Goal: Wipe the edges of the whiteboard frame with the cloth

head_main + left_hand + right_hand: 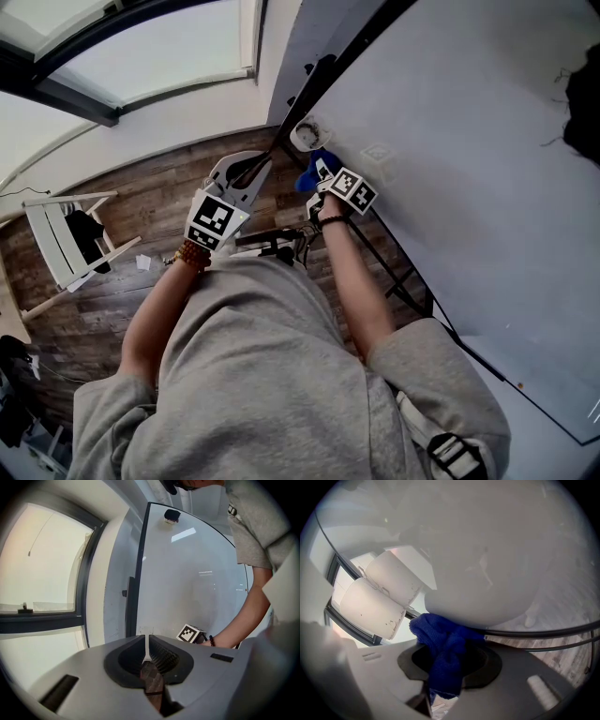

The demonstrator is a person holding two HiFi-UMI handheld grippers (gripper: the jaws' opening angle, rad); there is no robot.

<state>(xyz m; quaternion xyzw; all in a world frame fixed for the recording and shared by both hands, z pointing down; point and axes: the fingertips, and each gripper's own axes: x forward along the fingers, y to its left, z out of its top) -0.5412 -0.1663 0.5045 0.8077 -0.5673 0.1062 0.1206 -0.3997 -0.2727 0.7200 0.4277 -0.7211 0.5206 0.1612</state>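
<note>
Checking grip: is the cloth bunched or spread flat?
Bunched: the cloth is a wad clamped in the right claw.

Right tongs (446, 665) clamp blue cloth (440, 637), bunched against black frame edge (543, 631), apparently touching.

Grey shirt (253, 375); beaded bracelet (191, 255); left gripper (147, 644) grey, black-lined fingers (165, 656).

Bright daylight floods from the window (42, 559), glare streaks the whiteboard (192, 583), and fisheye edges darken and bend.
</note>
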